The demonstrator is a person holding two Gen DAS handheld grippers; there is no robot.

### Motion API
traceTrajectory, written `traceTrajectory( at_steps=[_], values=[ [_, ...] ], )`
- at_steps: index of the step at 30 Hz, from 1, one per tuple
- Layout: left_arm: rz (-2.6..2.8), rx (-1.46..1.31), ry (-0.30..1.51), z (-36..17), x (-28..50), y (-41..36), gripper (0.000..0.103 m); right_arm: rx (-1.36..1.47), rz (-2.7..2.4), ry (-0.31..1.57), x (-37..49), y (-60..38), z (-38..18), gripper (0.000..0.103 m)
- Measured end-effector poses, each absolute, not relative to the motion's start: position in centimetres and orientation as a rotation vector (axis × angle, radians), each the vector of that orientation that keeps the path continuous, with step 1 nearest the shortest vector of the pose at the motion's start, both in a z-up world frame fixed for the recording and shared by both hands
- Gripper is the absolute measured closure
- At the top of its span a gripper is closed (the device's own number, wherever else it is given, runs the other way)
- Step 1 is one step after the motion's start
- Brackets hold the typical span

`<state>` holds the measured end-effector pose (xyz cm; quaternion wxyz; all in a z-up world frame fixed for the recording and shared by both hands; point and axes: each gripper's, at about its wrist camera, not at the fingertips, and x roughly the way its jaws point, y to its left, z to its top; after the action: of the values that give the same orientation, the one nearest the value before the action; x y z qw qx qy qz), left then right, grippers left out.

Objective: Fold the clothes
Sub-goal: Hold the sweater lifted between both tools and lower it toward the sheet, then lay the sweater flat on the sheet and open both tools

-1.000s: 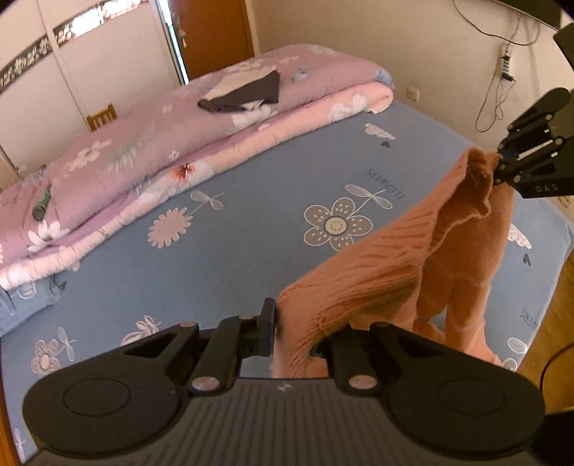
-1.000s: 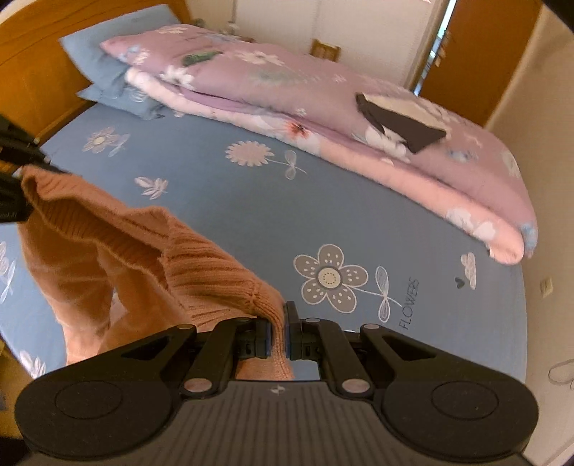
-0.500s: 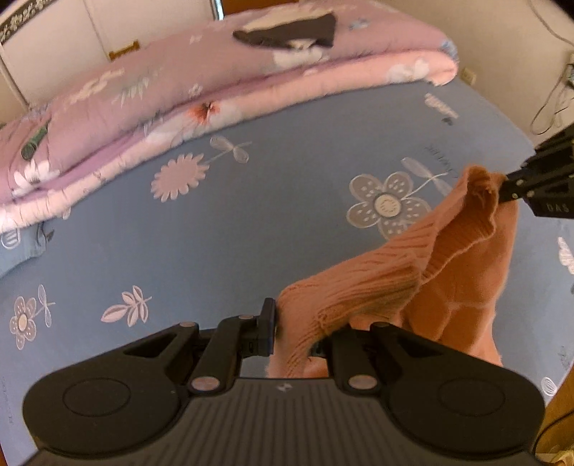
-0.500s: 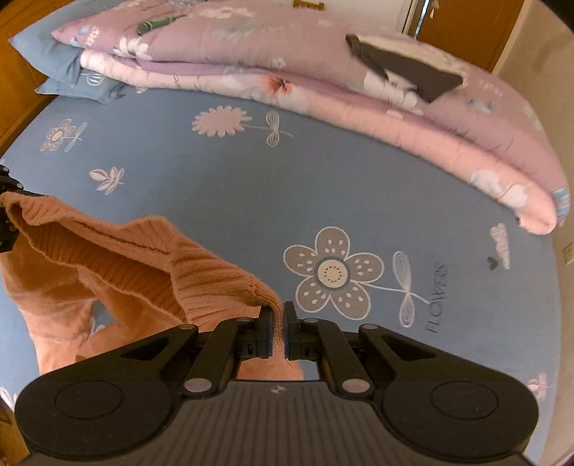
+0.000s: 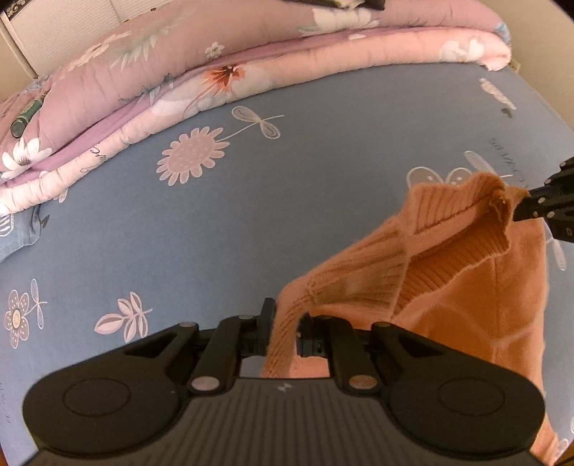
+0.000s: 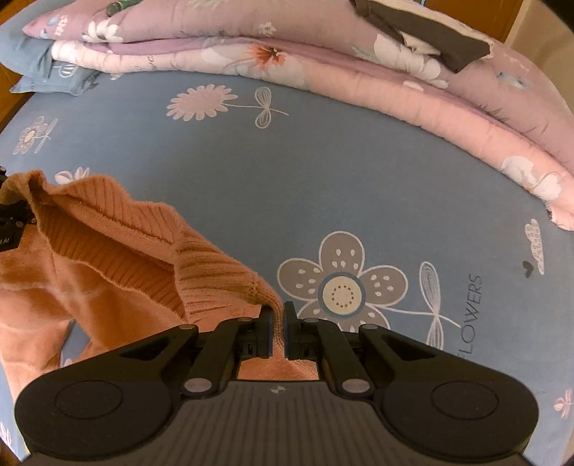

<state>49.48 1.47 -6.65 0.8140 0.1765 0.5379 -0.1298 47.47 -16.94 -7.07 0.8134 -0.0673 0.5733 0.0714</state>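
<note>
An orange knitted sweater (image 5: 448,272) hangs between my two grippers above the blue flowered bedsheet (image 5: 251,222). My left gripper (image 5: 285,319) is shut on one corner of its ribbed edge. My right gripper (image 6: 277,315) is shut on the other corner, and it shows at the right edge of the left wrist view (image 5: 545,204). The ribbed band (image 6: 150,251) sags between the two grips and the sweater's body (image 6: 46,286) droops below toward the sheet. The left gripper (image 6: 10,218) peeks in at the left edge of the right wrist view.
A folded pink and purple floral quilt (image 5: 215,71) lies along the far side of the bed (image 6: 358,89). A dark garment (image 6: 423,32) rests on top of it. A blue pillow (image 6: 43,71) sits at the far left. Blue sheet (image 6: 323,179) spreads between sweater and quilt.
Both grippers have come down and forward toward the sheet with the sweater still held. The walls and door have slid out of view and the bed fills the frames.
</note>
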Motion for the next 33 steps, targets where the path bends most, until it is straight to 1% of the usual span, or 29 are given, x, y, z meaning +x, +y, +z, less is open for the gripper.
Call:
traceTrajectory(
  at_steps=[6,16,20,22,24,25,26,27,28,30,31,33],
  values=[
    [-0.268,0.388,1.162,-8.1,50.3,1.2,0.093,-0.136,0.146,1.243,49.1,-17.0,-9.2,0.096],
    [-0.26,0.409,1.171,-9.6,50.7,1.2,0.091,-0.143,0.143,1.256,49.9,-16.5,-10.9,0.096],
    [-0.258,0.413,1.167,-9.9,50.8,1.1,0.089,-0.134,0.139,1.263,50.1,-16.6,-11.4,0.096],
    [-0.266,0.415,1.163,-10.0,50.7,1.0,0.088,-0.133,0.142,1.265,50.0,-16.6,-11.5,0.094],
    [-0.271,0.418,1.155,-9.9,50.5,0.9,0.079,-0.122,0.15,1.264,49.9,-16.6,-11.4,0.09],
    [-0.27,0.42,1.149,-9.8,50.4,0.9,0.068,-0.117,0.153,1.261,49.7,-16.7,-11.3,0.087],
    [-0.266,0.425,1.14,-9.7,50.3,0.8,0.058,-0.111,0.155,1.257,49.6,-16.8,-11.2,0.082],
    [-0.261,0.43,1.127,-9.6,50.2,0.7,0.053,-0.102,0.157,1.255,49.3,-16.9,-11.1,0.079],
    [-0.261,0.433,1.118,-9.5,50.0,0.7,0.053,-0.092,0.16,1.255,49.1,-17.0,-11.0,0.075],
    [-0.261,0.44,1.108,-9.1,49.8,0.6,0.048,-0.077,0.162,1.257,48.4,-17.2,-10.8,0.07],
    [-0.258,0.447,1.101,-9.0,49.6,0.6,0.047,-0.073,0.164,1.26,48.1,-17.3,-10.8,0.065],
    [-0.253,0.467,1.087,-8.7,49.2,0.4,0.042,-0.067,0.17,1.263,47.1,-17.5,-10.8,0.064]
  ],
)
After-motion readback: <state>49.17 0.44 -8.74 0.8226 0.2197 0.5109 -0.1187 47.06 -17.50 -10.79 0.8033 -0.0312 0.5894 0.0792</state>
